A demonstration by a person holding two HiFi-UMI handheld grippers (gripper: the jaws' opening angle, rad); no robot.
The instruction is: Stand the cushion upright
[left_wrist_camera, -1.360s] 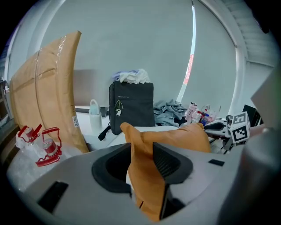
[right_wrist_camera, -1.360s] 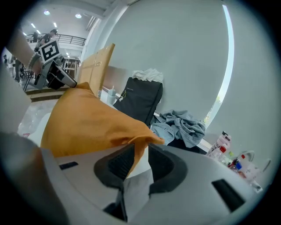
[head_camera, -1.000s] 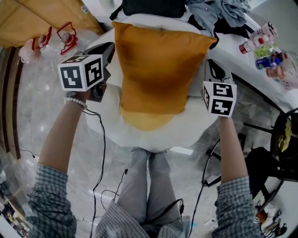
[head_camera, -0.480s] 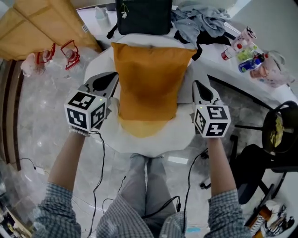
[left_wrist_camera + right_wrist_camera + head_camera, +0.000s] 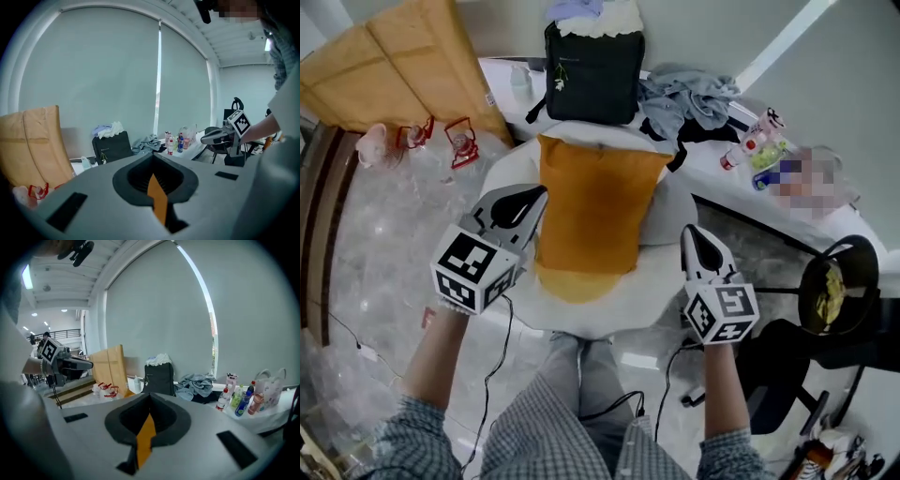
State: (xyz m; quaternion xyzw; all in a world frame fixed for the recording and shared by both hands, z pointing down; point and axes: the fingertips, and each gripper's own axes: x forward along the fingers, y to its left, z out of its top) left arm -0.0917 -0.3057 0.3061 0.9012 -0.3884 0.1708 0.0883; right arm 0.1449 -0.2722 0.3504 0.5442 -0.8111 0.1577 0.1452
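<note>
An orange cushion (image 5: pixel 591 211) rests on a round white seat (image 5: pixel 609 305), its far edge towards a black bag. My left gripper (image 5: pixel 532 194) hangs raised by the cushion's left edge, shut, with nothing held. My right gripper (image 5: pixel 690 232) is raised to the right of the cushion and apart from it, also shut and empty. In the left gripper view only a thin strip of the orange cushion (image 5: pixel 157 197) shows through the slit between the jaws. The right gripper view shows the same strip of cushion (image 5: pixel 144 437). Each gripper view shows the other gripper across the seat.
A black bag (image 5: pixel 591 70) stands behind the seat, with grey clothes (image 5: pixel 689 94) and several bottles (image 5: pixel 755 145) on a white ledge to the right. Cardboard (image 5: pixel 394 66) and red lanterns (image 5: pixel 464 141) lie at left. A black chair (image 5: pixel 834 281) stands at right. Cables trail on the floor.
Both grippers have come up and away from the cushion's sides. The head camera has pulled back, so more of the room shows. The cushion stays on the seat.
</note>
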